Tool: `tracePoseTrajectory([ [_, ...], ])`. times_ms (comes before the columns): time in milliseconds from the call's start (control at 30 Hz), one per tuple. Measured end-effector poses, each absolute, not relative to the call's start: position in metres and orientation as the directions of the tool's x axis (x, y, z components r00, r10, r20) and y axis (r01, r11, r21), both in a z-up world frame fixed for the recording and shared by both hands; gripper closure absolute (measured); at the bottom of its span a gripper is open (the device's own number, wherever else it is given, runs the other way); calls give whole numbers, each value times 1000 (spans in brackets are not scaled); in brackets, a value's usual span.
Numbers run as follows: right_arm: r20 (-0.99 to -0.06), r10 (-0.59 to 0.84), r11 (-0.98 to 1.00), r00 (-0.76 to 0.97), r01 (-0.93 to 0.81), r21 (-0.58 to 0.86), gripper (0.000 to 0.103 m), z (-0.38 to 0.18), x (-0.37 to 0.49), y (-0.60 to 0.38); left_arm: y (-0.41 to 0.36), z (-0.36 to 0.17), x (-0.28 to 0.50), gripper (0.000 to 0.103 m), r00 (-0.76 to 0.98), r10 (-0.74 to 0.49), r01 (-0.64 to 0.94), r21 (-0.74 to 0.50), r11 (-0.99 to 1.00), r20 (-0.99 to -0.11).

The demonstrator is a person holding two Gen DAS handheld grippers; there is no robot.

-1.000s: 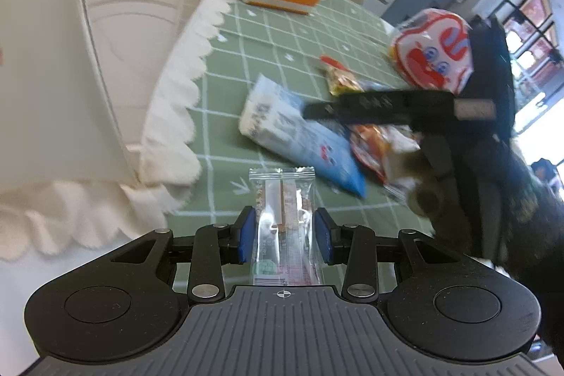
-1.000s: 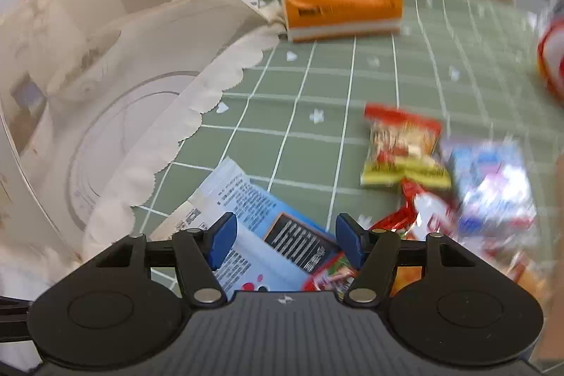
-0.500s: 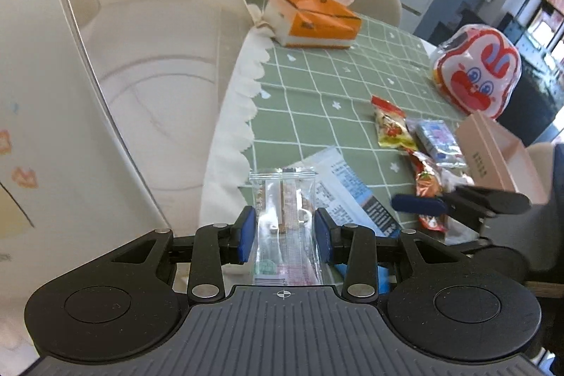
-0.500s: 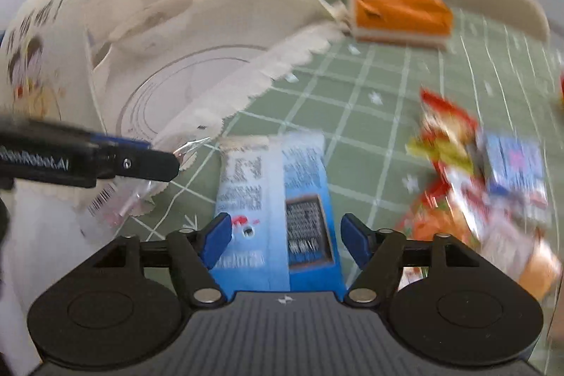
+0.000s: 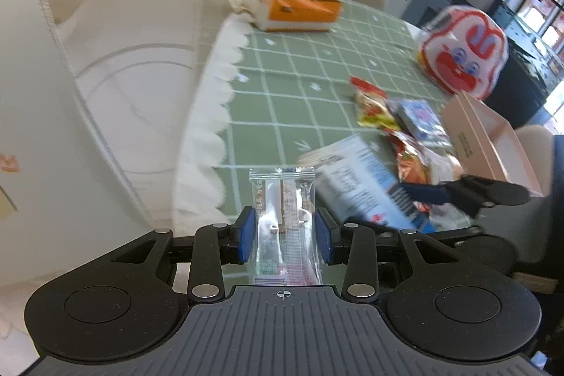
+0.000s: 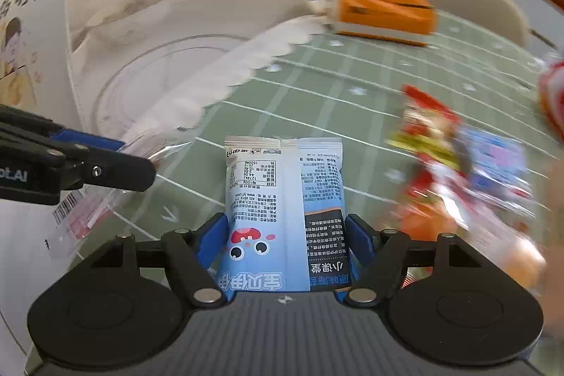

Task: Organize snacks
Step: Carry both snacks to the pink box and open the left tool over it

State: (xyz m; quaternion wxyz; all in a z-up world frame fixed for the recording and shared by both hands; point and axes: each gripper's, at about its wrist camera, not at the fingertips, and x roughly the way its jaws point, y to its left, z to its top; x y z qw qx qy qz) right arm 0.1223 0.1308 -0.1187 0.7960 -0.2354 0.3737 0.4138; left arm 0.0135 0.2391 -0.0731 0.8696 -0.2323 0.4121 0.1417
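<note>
Basket: tall cream fabric basket with scalloped trim (image 5: pixel 105 66), on the green checked table (image 5: pixel 299 83), left of both claws.
Blue packet: long light-blue printed snack packet (image 6: pixel 285 210) lies lengthwise between the jaws of the right claw (image 6: pixel 285 238), which have just been widening; contact unclear.
Clear packet: small transparent wrapped snack (image 5: pixel 283 221), pinched upright in the left claw (image 5: pixel 284 236), the nearer to the basket.

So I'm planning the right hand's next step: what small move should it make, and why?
Probably close on the blue snack packet: it lies between the right gripper's jaws, which have just been opening. The left gripper already holds a clear packet.
</note>
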Motion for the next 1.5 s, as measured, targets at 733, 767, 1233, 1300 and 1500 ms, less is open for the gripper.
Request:
tracePoseTrajectory([
  [733, -563, 304, 911, 769, -408, -66, 31, 16, 69, -188, 15, -7, 122, 61, 621, -389, 97, -426, 900, -680],
  [767, -544, 298, 918, 785, -392, -61, 31, 22, 70, -199, 9, 5, 135, 61, 648, -373, 109, -404, 908, -664],
  [1233, -490, 298, 932, 819, -360, -34, 31, 20, 117, -273, -32, -38, 329, 57, 665, -187, -104, -337, 936, -723],
  [1300, -499, 297, 931, 814, -363, -39, 31, 18, 126, -282, -38, -63, 340, 58, 633, -150, -119, -287, 951, -759],
  [1500, -538, 325, 914, 778, -404, -31, 31, 13, 175, -283, -24, -67, 324, 57, 745, -156, -138, -378, 915, -649],
])
